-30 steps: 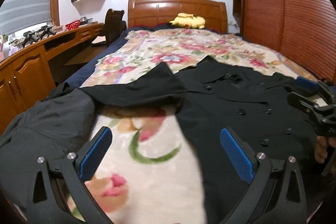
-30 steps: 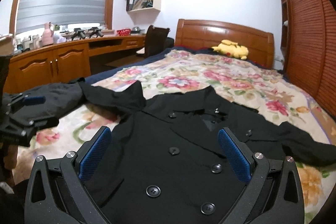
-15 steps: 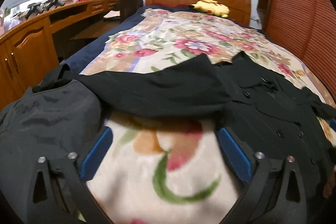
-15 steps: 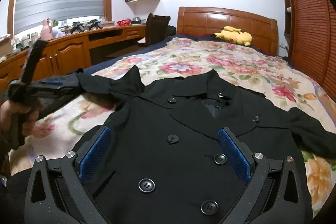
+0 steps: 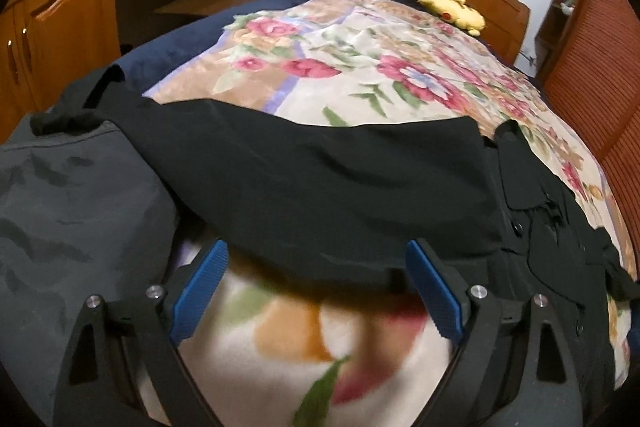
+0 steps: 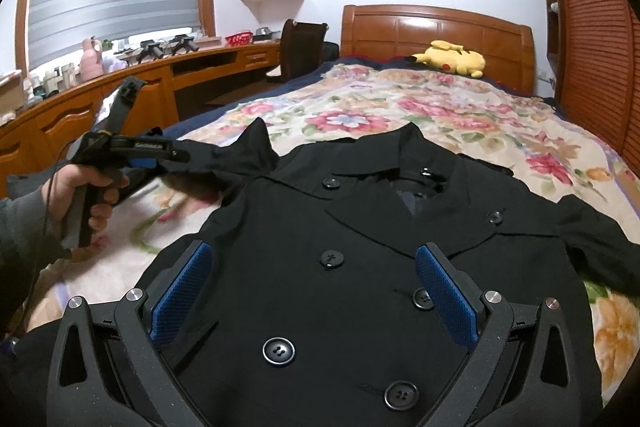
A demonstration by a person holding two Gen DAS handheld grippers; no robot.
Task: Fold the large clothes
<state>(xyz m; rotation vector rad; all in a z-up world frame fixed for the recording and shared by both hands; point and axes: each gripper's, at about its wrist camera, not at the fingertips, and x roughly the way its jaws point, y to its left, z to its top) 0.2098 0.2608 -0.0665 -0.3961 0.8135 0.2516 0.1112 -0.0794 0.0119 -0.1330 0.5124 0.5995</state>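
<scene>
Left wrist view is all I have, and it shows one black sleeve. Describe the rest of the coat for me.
Observer: The coat lies front up with its buttons showing and its collar toward the headboard.
Operator: Report the right gripper.
Observer: The right gripper hovers over the coat's lower front, its fingers open and holding nothing.
Operator: Now the other sleeve.
Observer: The far sleeve lies stretched sideways on the floral blanket.

Black double-breasted coat [image 6: 360,267]: laid flat, front up, buttoned (two columns of dark buttons), on floral bedspread; collar toward 12 o'clock, one sleeve [image 5: 320,179] stretched to 9 o'clock, the other to 3 o'clock.
</scene>
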